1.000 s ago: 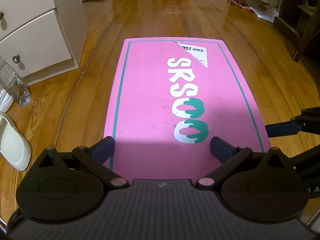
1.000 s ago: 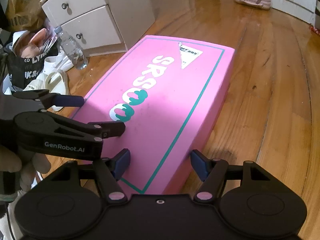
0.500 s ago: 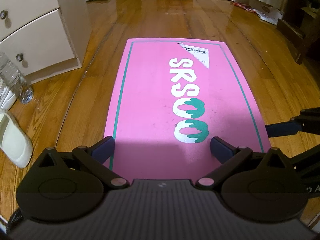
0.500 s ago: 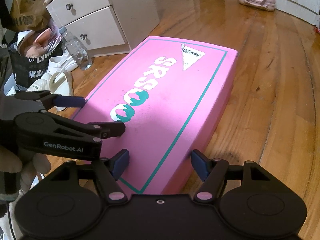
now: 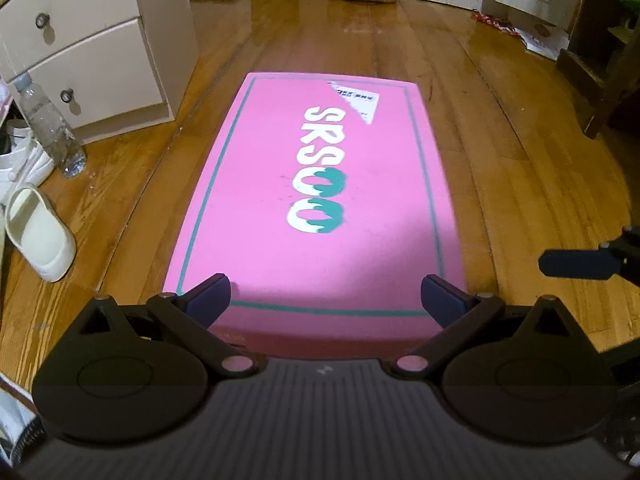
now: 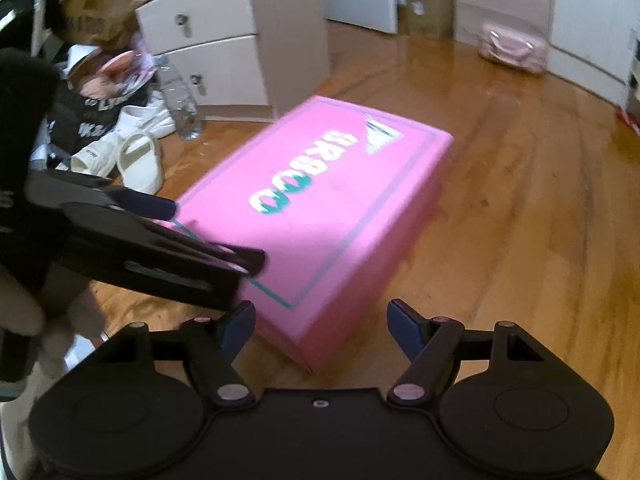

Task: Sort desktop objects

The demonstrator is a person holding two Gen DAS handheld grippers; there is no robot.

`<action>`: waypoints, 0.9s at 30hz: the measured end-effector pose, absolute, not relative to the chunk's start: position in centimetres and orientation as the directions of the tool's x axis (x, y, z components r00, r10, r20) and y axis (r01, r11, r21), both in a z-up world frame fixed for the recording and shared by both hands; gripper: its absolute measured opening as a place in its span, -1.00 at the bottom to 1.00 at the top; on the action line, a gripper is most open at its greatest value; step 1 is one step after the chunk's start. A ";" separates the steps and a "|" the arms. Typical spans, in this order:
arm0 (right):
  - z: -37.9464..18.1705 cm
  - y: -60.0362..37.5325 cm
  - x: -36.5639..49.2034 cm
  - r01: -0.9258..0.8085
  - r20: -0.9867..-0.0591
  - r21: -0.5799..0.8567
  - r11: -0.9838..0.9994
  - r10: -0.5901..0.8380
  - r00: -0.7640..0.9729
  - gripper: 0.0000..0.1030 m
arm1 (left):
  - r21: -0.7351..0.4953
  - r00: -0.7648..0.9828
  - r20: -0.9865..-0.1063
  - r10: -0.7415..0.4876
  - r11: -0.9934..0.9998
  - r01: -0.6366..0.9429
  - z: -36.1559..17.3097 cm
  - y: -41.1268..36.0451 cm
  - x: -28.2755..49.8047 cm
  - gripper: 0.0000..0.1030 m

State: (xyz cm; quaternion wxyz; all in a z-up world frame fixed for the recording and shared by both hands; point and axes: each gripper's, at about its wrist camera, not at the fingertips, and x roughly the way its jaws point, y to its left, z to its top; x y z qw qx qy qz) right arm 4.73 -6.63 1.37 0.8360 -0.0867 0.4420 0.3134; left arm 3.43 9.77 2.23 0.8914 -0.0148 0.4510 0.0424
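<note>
On the floor, centre: pink box, top bare (no desktop objects visible)
Left gripper: jaws apart, empty, near end
Right gripper: apart, empty
Progress: cannot tell

Your left gripper and right gripper are matte black, each with two round housings, angled linkage arms on pale pink pivot pins, dark blue finger pads, and a ribbed grey body low in frame.

Box on floor, drawers, bottle to its left
</note>
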 end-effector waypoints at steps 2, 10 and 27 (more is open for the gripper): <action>1.0 -7.9 4.8 -0.583 -0.813 0.113 0.805 0.412 0.412 0.52 | 0.014 0.595 -0.801 0.064 0.996 -0.089 2.6 8.9 2.7 1.00; 1.5 -10.7 3.7 -0.514 -0.818 0.118 0.849 0.377 0.434 0.53 | -0.032 0.554 -0.831 0.047 0.991 -0.131 1.4 7.6 1.2 1.00; 4.2 -10.3 1.4 -0.518 -0.783 0.081 0.851 0.376 0.495 0.56 | 0.065 0.602 -0.790 0.114 0.992 -0.104 4.1 6.0 -1.6 1.00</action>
